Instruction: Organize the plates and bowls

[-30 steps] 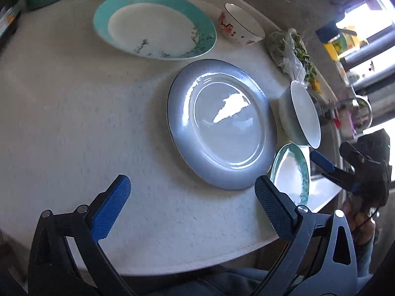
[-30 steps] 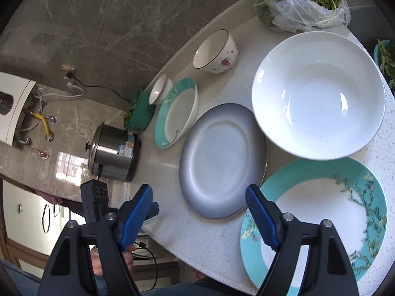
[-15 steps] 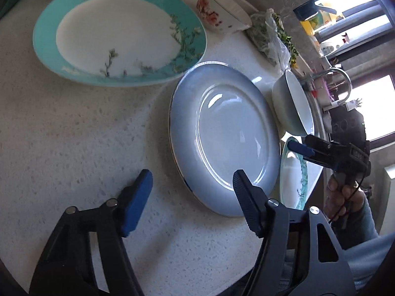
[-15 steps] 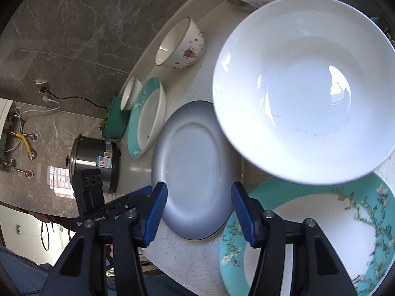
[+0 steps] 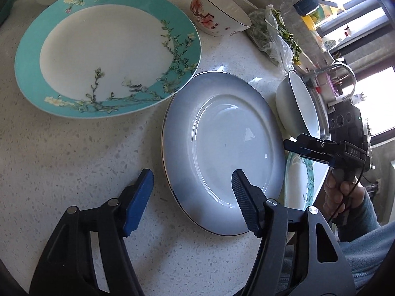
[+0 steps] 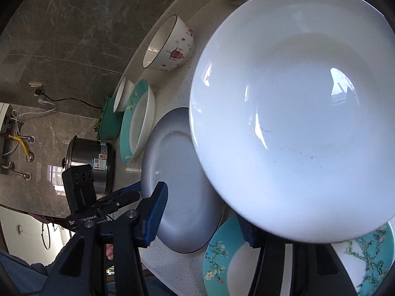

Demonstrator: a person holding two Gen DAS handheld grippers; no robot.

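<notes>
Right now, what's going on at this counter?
A person holds a gripper in each hand over a speckled white counter of dishes. The left gripper, jaws just narrowed, straddles the near rim of the grey-blue plate without pinching it. The right gripper sits beside the large white bowl, gripping nothing visible.

Little text is showing. In the left wrist view, the letters "DAS" are standing in pale print on the black body of the right gripper [image 5: 291,145], just beyond the grey plate [image 5: 222,148]. In the right wrist view, a small white line of print is sitting on the left gripper [image 6: 130,192] beside the same plate, too small to read. A label is showing on the steel cooker [image 6: 91,162], unreadable.
</notes>
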